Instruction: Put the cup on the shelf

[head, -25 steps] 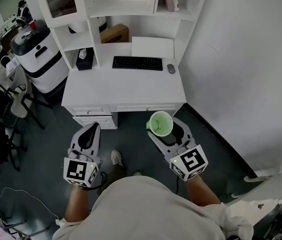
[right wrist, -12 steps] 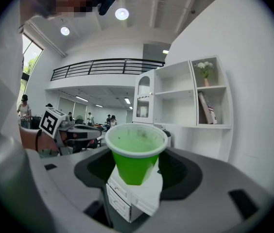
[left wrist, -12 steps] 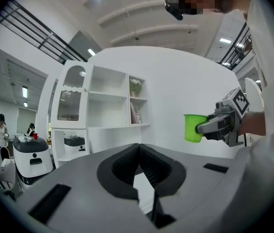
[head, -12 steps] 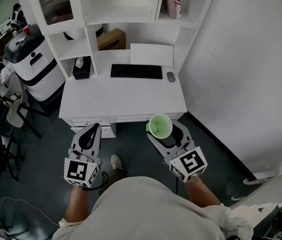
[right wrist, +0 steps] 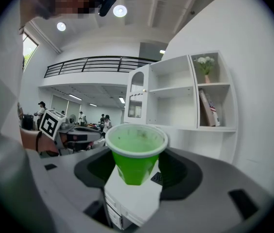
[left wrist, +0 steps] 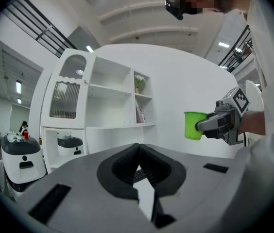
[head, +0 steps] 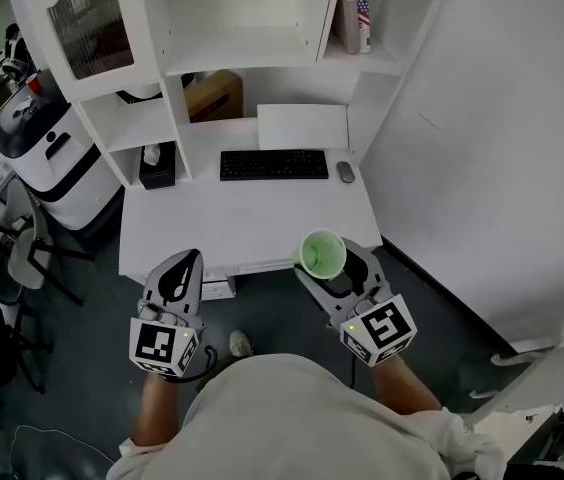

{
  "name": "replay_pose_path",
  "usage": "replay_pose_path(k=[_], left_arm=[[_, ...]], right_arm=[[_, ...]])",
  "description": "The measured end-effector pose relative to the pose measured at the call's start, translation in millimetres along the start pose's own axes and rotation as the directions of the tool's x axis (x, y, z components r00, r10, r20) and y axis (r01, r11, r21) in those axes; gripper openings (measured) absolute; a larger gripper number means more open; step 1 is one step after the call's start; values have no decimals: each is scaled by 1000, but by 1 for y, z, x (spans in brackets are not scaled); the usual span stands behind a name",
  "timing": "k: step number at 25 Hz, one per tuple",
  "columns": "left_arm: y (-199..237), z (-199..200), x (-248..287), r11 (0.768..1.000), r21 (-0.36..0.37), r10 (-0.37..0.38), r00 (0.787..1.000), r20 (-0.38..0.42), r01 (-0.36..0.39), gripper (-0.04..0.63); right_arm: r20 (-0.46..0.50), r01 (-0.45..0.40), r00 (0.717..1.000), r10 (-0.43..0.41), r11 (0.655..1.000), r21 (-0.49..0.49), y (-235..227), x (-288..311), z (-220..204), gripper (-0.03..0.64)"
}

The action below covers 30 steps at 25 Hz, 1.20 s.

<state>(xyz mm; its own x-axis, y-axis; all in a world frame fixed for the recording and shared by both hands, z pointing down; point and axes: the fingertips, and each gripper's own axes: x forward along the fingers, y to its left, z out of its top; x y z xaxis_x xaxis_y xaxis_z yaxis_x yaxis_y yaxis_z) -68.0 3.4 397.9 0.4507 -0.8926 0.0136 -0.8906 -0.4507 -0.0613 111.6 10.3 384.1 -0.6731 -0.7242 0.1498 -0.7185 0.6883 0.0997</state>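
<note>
1. Free along the front of the desk [head: 242,230]; further back, blocked by keyboard [head: 274,164] and mouse [head: 346,171].
2. Open and bare inside the wide upper shelf bay [head: 247,53].
3. Narrowed in the right bay [head: 392,60] by leaning books [head: 355,13].
4. Crowded lower left by tissue box [head: 157,165] and cardboard box [head: 214,95].
5. Hemmed on the right by the wall [head: 482,148].

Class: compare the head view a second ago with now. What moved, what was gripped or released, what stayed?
The person stepped toward the desk: desk and shelf unit now sit lower and nearer in the head view, and the green cup, earlier over the floor, now overlaps the desk's front edge. Nothing taken or released. Unchanged: the right gripper still holds the cup upright; the left gripper stays shut and empty.
</note>
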Motion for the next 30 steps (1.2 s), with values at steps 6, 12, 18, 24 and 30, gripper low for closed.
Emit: replay_pose_path(k=[6,12,18,24,30], left_arm=[[45,-8,29,999,-6,-37,999,-13,37,0],[82,-6,49,998,-6,-58,998,-8,58,0],[101,-10,60,998,-18,-62,998,-10,62,0],[112,-9,80,999,-14,-48,999,-11,48,0],[125,-6,97,1000,-16,-12,1000,-8,12,0]], right_arm=[[-2,37,999,-37,999,12,-14,50,6,285],[6,68,998,-68,998,11,-24,93,19,284],[-6,76,997,-75,997,4,-36,119,26,285],[8,63,998,-63,998,-13,-58,143,37,285],[21,44,999,-44,999,-30,-85,170,48,285]])
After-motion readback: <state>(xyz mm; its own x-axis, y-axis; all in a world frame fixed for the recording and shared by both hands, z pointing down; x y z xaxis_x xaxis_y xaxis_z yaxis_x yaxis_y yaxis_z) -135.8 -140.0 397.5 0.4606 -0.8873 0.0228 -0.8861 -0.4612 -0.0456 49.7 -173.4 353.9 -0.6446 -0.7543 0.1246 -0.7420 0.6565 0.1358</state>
